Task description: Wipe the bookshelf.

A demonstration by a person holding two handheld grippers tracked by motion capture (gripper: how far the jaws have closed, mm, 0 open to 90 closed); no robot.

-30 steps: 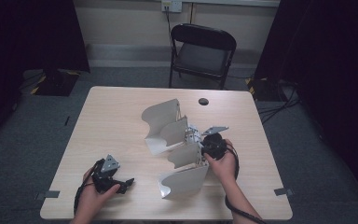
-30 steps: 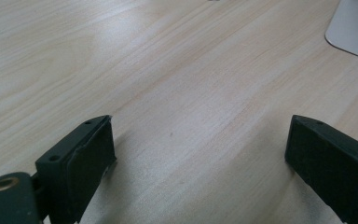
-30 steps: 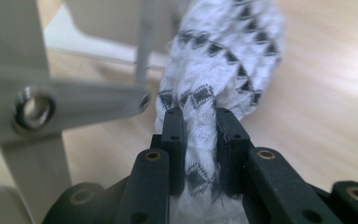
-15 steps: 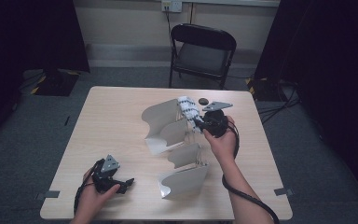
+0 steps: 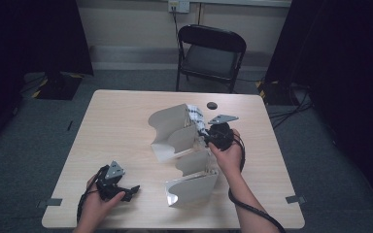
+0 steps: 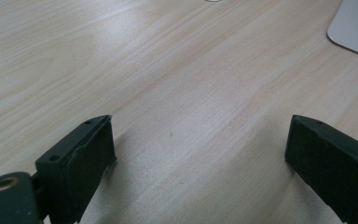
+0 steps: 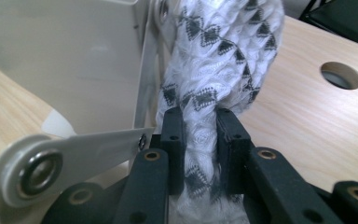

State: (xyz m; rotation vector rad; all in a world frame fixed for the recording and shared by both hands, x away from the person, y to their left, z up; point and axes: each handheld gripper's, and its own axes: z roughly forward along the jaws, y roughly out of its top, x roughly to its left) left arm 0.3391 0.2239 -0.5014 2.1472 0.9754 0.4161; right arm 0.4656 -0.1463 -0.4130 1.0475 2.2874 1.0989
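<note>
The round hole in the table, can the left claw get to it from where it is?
Probably not easily: the left claw sits at the near edge, and the white folding rack stands between it and the hole.

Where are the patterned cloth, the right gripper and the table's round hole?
patterned cloth [image 7: 214,60]: right gripper view, on its knit bulge above the jaws.
right gripper [image 7: 200,140]: right gripper view, between its fingertips, shut on the cloth.
round hole [image 5: 211,105]: high view, its dark middle.

White cloth [image 7: 214,70] with black diamond pattern
</note>
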